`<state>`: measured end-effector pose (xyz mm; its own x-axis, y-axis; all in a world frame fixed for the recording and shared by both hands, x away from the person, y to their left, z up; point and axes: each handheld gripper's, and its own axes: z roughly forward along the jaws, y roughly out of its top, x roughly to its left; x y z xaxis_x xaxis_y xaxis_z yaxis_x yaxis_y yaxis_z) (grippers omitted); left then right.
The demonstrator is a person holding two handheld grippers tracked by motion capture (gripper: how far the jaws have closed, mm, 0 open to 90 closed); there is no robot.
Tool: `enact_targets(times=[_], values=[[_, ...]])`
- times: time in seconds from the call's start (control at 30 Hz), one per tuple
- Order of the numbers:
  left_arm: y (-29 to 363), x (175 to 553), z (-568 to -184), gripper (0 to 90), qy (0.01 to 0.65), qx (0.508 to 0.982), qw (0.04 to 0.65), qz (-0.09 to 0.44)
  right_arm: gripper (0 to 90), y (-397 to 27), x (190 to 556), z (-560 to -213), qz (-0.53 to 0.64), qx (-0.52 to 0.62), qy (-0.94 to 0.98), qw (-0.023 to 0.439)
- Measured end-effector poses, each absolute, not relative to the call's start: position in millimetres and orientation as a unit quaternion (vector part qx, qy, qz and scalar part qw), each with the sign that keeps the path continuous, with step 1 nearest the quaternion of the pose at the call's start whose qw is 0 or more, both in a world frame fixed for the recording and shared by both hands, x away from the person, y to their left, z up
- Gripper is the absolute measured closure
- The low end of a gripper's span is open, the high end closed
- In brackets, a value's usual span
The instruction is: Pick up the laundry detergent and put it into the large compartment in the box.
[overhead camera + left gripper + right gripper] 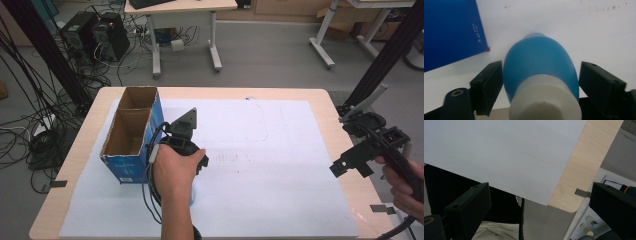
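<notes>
You're working in what looks like a lab or office test room: a light wooden table (332, 107) covered by a white sheet (280, 165), grey floor, and black frame struts (45, 47) rising at either side. Behind your table, two black computer towers (95, 35) sit on the floor amid tangled cables (25, 125), and more white-legged desks (182, 20) stand farther back
</notes>
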<state>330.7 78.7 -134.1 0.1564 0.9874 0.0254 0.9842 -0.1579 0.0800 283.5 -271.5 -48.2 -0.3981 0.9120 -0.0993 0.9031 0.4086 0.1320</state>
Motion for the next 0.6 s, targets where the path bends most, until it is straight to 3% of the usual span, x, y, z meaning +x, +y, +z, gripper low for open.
enact_targets(times=[0.1,0.17,0.6], values=[[78.1,328.2,-133.8,32.2,0.646,0.762,0.028,0.042,3.6,-271.7,283.9,-48.3,0.029,0.544,0.835,0.077],[77.4,327.6,-133.6,33.7,0.645,0.762,0.025,0.046,3.7,-271.7,283.8,-48.4,0.029,0.542,0.836,0.077],[75.3,320.8,-133.2,35.2,0.656,0.752,0.032,0.056,3.6,-273.1,284.4,-50.2,0.030,0.543,0.836,0.076]])
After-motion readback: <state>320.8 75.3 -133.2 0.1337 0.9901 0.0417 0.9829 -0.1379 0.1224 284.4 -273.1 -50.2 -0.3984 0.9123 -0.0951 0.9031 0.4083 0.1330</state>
